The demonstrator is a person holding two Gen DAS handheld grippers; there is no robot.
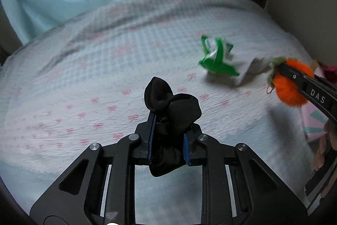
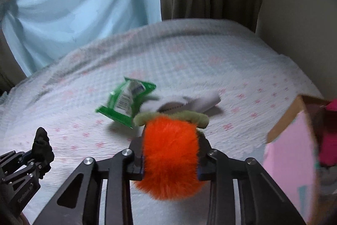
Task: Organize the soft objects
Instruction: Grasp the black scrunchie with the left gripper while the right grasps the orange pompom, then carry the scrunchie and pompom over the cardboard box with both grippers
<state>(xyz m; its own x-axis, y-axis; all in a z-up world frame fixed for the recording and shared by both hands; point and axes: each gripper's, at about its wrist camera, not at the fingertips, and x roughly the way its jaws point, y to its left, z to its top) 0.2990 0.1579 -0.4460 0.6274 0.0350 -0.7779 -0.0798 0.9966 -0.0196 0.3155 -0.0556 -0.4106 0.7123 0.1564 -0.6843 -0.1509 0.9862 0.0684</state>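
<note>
Orange plush [image 1: 289,85] sits clamped in "DAS"-marked right gripper [image 1: 294,75].

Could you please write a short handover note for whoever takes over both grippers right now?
Left gripper: shut on the black sock, held above the bed.
Right gripper: shut on the orange plush toy, also off the bed.
Still lying on the bed: the green packet and, touching it, a white-grey soft item, too blurred to identify.
The pink box stands open at the right and already holds something magenta.
Done: both items picked up.
Left: probably drop the toy and sock in the box, then deal with the white-grey item.
</note>
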